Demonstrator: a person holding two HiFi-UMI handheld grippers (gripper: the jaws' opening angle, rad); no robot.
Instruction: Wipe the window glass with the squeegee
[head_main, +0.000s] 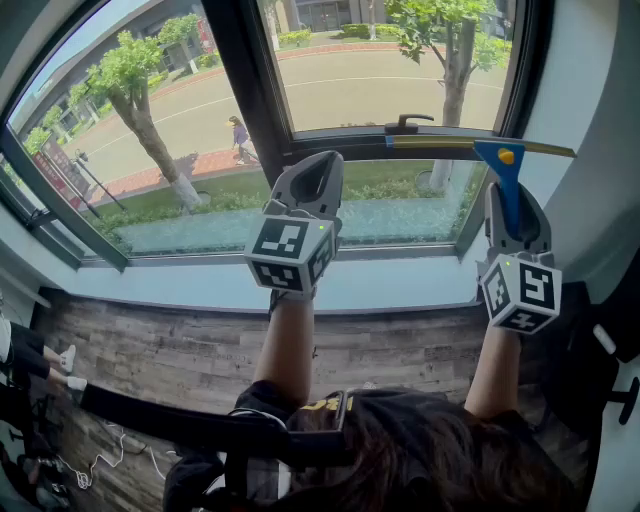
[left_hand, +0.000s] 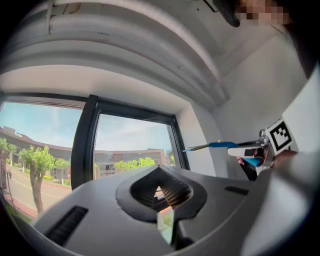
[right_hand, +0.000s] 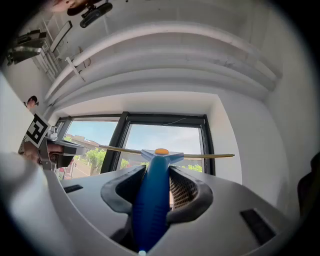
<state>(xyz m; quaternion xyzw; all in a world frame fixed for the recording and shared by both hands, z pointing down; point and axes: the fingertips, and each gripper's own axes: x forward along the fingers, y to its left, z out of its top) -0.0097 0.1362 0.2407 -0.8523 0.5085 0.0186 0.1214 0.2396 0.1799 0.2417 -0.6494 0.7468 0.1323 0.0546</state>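
Sunlit window glass (head_main: 370, 85) is being faced from indoors. At left, the left claw (head_main: 318, 165) is being held up, jaws together and empty. At right, the squeegee (head_main: 507, 170) is being clamped by its blue handle in the right claw (head_main: 514, 205), blade level by the crossbar (head_main: 340, 138). Seemingly a stroke is being set up; flat blade contact is being called for next.

Hard daylight comes through the window glass (head_main: 380, 90) ahead of the jaws — the street beyond is bright and sharp. In both gripper views the ceiling (right_hand: 165, 65) above the jaws glows evenly, straight edges bow strongly and the corners fall black. Nearest the lens, the squeegee (right_hand: 150, 200) handle held in the right gripper (right_hand: 158, 169) goes soft — dim along its sides.
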